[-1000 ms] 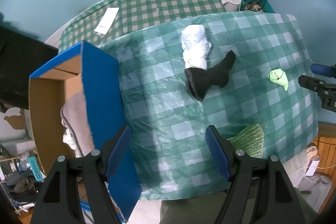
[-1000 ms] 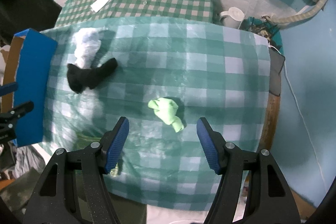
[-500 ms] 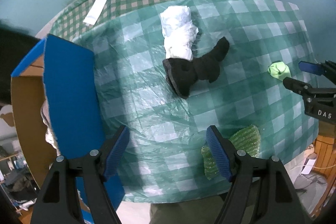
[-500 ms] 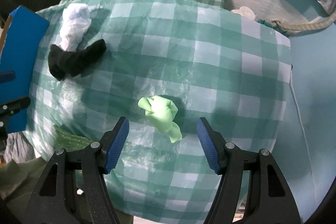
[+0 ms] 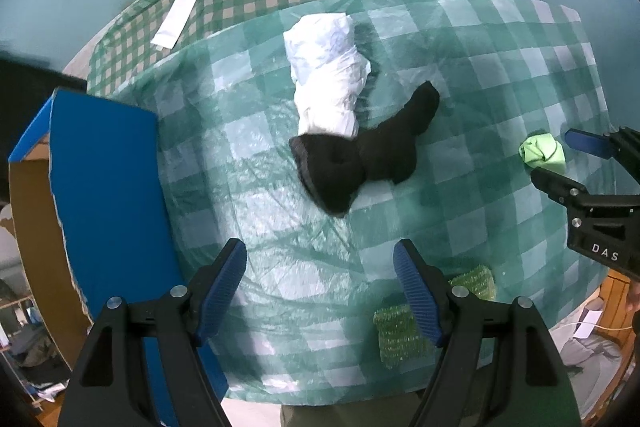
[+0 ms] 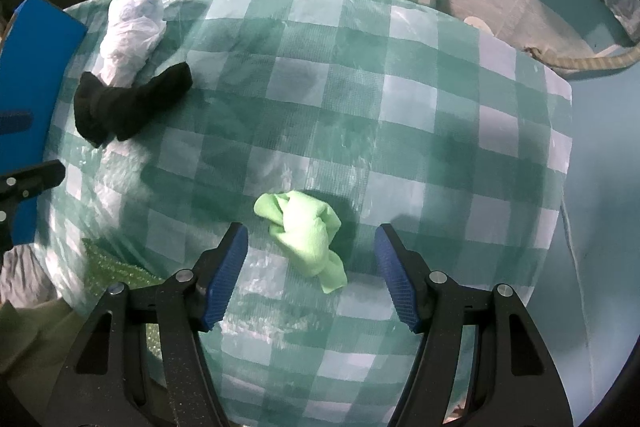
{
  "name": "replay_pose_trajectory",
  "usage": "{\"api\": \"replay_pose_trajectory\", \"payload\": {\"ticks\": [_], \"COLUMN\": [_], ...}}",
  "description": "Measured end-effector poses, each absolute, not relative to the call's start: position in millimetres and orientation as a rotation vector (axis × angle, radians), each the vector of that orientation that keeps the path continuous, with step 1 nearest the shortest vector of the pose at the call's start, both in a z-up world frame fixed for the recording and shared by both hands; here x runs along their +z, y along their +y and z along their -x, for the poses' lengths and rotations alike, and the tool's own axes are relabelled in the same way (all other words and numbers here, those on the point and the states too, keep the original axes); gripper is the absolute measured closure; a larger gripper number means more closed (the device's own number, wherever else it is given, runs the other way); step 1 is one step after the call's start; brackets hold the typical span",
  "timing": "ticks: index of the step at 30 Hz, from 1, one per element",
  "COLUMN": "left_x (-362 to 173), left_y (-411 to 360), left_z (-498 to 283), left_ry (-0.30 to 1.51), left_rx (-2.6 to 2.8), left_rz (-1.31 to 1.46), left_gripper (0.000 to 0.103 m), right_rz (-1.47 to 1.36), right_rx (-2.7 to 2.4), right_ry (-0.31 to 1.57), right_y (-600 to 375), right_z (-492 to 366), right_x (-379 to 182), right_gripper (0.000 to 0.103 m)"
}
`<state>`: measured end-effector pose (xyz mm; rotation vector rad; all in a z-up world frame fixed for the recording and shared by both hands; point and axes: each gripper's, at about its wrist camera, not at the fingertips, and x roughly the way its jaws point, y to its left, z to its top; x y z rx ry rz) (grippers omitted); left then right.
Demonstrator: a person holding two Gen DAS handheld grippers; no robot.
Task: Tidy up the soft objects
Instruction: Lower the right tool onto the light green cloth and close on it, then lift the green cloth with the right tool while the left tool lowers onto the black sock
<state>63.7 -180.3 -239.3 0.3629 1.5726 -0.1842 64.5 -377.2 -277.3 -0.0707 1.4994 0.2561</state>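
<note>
Straddling green cloth (image 6: 306, 237) with right gripper (image 6: 310, 269), jaws released | left gripper (image 5: 320, 285) released | next: lower, clench.

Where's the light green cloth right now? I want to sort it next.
In the right wrist view, the light green cloth lies on the checked tablecloth between the open jaws of the right hand-held gripper, apart from the black sock.
</note>
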Motion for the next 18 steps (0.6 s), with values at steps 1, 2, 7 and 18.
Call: {"api": "replay_pose_trajectory", "payload": {"ticks": [1, 2, 7, 18], "left_x": [-240.1, -240.4, -238.4, -235.5], "left_y": [-181.2, -182.5, -191.9, -224.6], "left_z": [-64.8, -66.0, -68.4, -74.3], "left_ry": [1.570, 1.566, 1.534, 1.498], "left_rx": [-0.186, -0.191, -0.208, -0.332], "left_rz": [-0.368, -0.371, -0.428, -0.496], "left_gripper": [0.026, 0.026, 0.026, 0.026], "right_rz": [0.074, 0.078, 0.088, 0.039], "right_rx": [0.257, 0.258, 0.267, 0.280], "right_ry": [1.497, 1.494, 1.496, 1.514], "right_y": [-376.3, -374.9, -369.9, -372.2], "right_z": [-64.6, -64.7, -68.4, -63.3], "right_x": [-277.8, -278.2, -281.9, -277.6], "right_gripper": [0.036, 0.036, 0.053, 0.074]}}
